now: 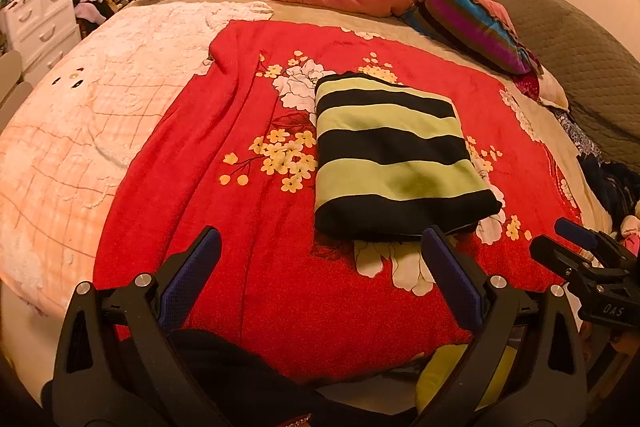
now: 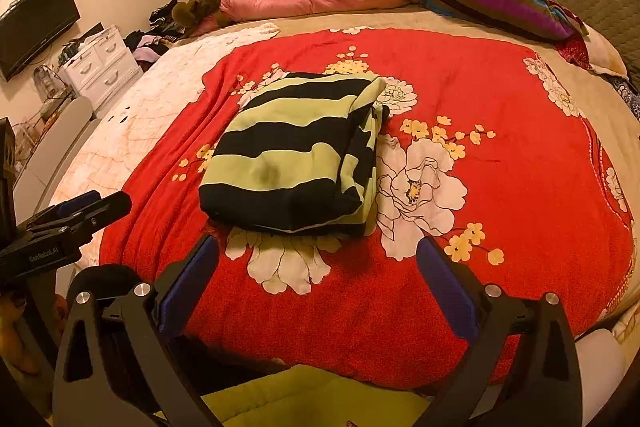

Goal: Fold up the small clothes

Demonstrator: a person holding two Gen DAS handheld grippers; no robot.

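Folded striped garment (image 1: 396, 155) lies on the red flowered blanket (image 1: 248, 227).

The left gripper (image 1: 320, 247) and the right gripper (image 2: 318, 255) both stand wide open and empty, just before its near edge, not touching it.

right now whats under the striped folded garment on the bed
The striped garment lies folded on the red floral blanket; white and yellow printed flowers show around its edges. The blanket directly beneath it is covered, so anything lying under it cannot be seen.
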